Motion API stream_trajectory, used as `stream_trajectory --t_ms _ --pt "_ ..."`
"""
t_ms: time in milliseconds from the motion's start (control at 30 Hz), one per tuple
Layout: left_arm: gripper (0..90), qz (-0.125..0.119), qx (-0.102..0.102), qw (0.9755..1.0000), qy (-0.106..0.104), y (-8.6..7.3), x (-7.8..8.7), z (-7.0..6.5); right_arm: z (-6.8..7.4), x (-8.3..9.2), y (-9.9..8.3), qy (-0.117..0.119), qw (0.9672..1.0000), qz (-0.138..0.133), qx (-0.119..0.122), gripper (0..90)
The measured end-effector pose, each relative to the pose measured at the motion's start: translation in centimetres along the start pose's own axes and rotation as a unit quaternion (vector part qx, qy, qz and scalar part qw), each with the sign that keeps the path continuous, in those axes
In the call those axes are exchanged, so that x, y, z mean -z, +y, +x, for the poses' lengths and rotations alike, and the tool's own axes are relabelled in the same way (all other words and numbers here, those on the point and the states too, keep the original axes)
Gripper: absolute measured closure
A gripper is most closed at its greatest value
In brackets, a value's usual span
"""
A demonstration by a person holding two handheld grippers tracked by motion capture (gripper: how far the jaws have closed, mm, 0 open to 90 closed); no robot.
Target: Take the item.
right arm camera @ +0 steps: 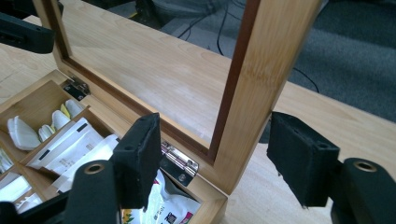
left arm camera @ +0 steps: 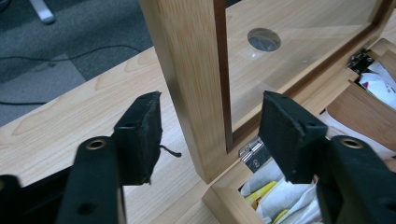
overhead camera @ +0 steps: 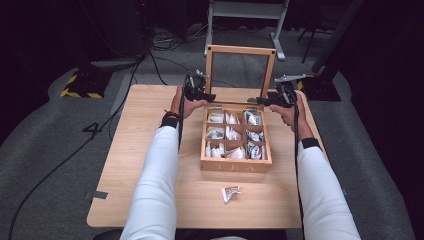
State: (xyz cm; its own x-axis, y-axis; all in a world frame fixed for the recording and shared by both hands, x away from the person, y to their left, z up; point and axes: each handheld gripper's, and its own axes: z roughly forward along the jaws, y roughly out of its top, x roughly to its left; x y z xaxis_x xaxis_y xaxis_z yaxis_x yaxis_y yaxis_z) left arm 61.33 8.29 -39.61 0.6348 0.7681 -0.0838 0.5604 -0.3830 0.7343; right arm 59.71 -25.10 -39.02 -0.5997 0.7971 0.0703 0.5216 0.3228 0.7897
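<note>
here, wooden table [overhead camera: 150, 150] on grey carpet [overhead camera: 60, 165], both grippers agape around upright lid [overhead camera: 240, 50]

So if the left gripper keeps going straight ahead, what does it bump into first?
Probably the left side rail of the box lid. It stands upright between the left gripper and its open jaws, with gaps both sides.

Wooden tea box [overhead camera: 236, 164] open, glass-paned lid [overhead camera: 240, 50] upright
</note>
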Motion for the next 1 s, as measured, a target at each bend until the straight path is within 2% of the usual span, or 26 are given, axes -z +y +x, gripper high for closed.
stream_trajectory --t_ms 100,133,233,267,333,400,567,600,700,733,800,867,900,933,1000 --pt "42.4 -0.006 0.008 0.9999 -0.010 0.3 0.0 -0.2 0.3 -0.2 0.0 -0.013 0.9999 -0.003 -0.004 36.9" --pt "44.3 -0.001 0.006 1.0000 0.006 0.6 -0.2 -0.4 0.3 -0.2 0.0 -0.016 0.9998 -0.005 -0.005 37.1" --pt "49.1 0.003 0.012 0.9999 0.009 0.9 -0.2 -0.3 0.4 -0.3 0.0 -0.019 0.9998 -0.006 -0.005 38.4" --pt "50.9 -0.004 0.027 0.9996 -0.006 0.8 -0.1 0.1 0.4 -0.1 0.2 -0.023 0.9996 -0.013 -0.005 38.4" --pt "51.8 -0.014 0.032 0.9993 -0.012 0.9 0.1 0.2 0.4 0.1 0.4 -0.021 0.9995 -0.023 -0.006 38.7" --pt "51.9 -0.015 0.032 0.9993 -0.010 1.1 0.2 0.1 0.2 0.2 0.5 -0.013 0.9996 -0.023 -0.010 39.4" --pt "54.4 -0.013 0.026 0.9995 -0.014 1.1 0.7 0.2 0.2 0.3 0.6 -0.008 0.9997 -0.021 -0.008 39.6" --pt "55.0 -0.014 0.020 0.9996 -0.013 1.0 0.8 0.1 0.1 0.4 0.6 -0.005 0.9997 -0.021 -0.006 41.1" --pt "56.1 -0.015 0.017 0.9996 -0.016 0.9 1.1 0.0 0.2 0.7 0.7 -0.007 0.9998 -0.019 0.004 42.3" --pt "56.1 -0.016 0.014 0.9996 -0.019 0.9 1.3 0.0 0.5 1.0 0.9 -0.013 0.9996 -0.011 0.023 43.3" --pt "55.6 -0.021 0.009 0.9994 -0.025 0.7 1.6 -0.2 0.6 1.4 0.9 -0.009 0.9995 -0.012 0.028 46.4" --pt "55.7 -0.041 0.013 0.9981 -0.045 0.5 2.5 0.0 0.6 1.9 0.8 -0.009 0.9994 -0.019 0.026 52.4" --pt "56.8 -0.041 0.013 0.9981 -0.045 0.5 2.5 0.0 0.6 2.1 0.7 -0.009 0.9993 -0.023 0.026 53.6" --pt "57.1 -0.058 0.017 0.9963 -0.061 0.3 3.2 0.2 0.6 2.3 0.6 -0.006 0.9992 -0.028 0.028 53.6" --pt "57.5 -0.063 0.008 0.9959 -0.064 0.4 3.8 0.0 0.8 2.7 0.5 -0.005 0.9990 -0.032 0.030 55.1"
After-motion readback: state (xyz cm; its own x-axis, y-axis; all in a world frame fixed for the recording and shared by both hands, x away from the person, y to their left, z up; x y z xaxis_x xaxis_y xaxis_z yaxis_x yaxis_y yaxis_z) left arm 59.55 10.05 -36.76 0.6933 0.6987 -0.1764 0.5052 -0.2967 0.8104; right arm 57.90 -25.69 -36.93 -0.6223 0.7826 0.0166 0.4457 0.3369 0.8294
